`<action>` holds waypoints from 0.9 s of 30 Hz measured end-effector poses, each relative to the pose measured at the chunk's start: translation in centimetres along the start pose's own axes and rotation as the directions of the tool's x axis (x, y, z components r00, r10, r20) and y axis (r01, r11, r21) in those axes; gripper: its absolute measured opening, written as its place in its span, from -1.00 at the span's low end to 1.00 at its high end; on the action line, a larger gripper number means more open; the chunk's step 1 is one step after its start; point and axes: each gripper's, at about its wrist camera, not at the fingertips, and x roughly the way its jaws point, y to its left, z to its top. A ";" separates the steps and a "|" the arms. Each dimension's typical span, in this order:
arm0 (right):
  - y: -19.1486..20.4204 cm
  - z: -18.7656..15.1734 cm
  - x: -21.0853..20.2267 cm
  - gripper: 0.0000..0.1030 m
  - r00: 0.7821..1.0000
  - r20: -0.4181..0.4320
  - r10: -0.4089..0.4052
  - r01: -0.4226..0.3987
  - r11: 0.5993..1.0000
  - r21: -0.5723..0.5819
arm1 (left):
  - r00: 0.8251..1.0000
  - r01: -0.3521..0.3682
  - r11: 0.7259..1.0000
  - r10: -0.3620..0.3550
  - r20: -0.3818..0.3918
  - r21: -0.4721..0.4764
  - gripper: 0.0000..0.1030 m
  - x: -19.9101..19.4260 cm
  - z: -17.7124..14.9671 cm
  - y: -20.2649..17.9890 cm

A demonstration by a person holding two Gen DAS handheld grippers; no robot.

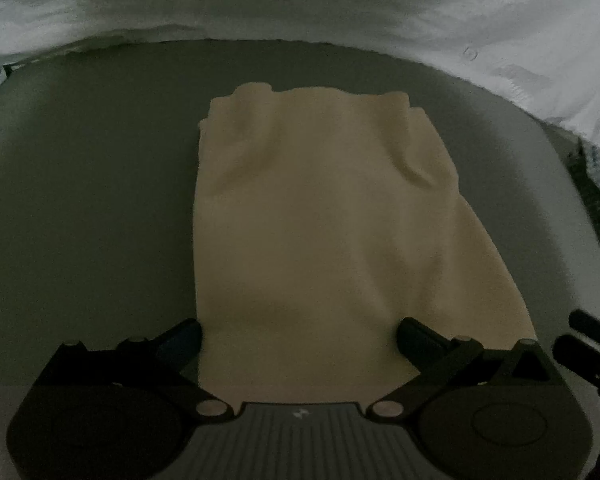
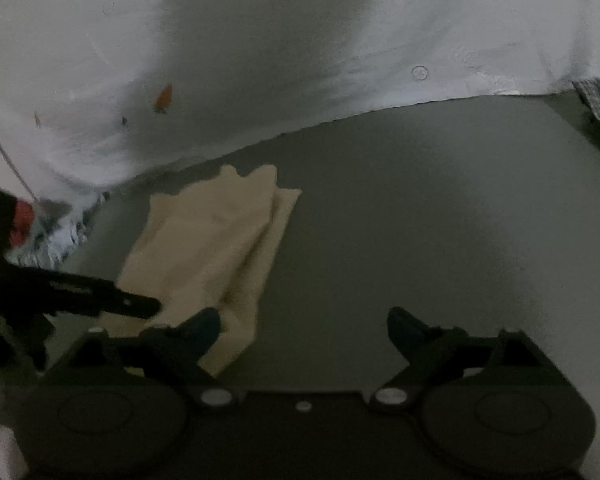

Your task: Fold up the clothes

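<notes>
A cream garment (image 1: 320, 220) lies folded into a long strip on a grey-green surface (image 1: 92, 200). My left gripper (image 1: 300, 332) is open, its jaws wide apart over the garment's near end, holding nothing. In the right wrist view the garment (image 2: 208, 240) lies to the left. My right gripper (image 2: 304, 324) is open and empty, its left finger (image 2: 200, 324) over the garment's near right edge and the rest over bare surface. The left gripper (image 2: 100, 300) shows as a dark shape at the left of that view.
A white sheet (image 1: 340, 4) with small printed marks is bunched along the far side of the surface and shows in the right wrist view too (image 2: 260, 60). A dark patterned cloth (image 1: 596, 196) lies at the right edge. A patterned cloth (image 2: 60, 232) lies far left.
</notes>
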 end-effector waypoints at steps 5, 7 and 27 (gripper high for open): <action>-1.3 0.5 1.8 0.81 0.983 -0.019 0.180 -0.180 0.961 -0.211 | 0.998 0.015 0.998 -0.019 -0.059 -0.063 1.00 0.8 0.8 0.9; -1.3 0.9 2.0 0.71 0.957 -0.039 0.287 -0.284 0.904 -0.319 | 0.996 0.016 0.997 -0.022 -0.081 -0.074 1.00 0.9 1.1 1.1; 3.8 -0.3 2.5 -0.01 0.762 -0.492 0.421 -0.637 0.349 -0.687 | 0.996 0.025 0.995 -0.033 -0.085 -0.094 1.00 0.7 1.4 2.2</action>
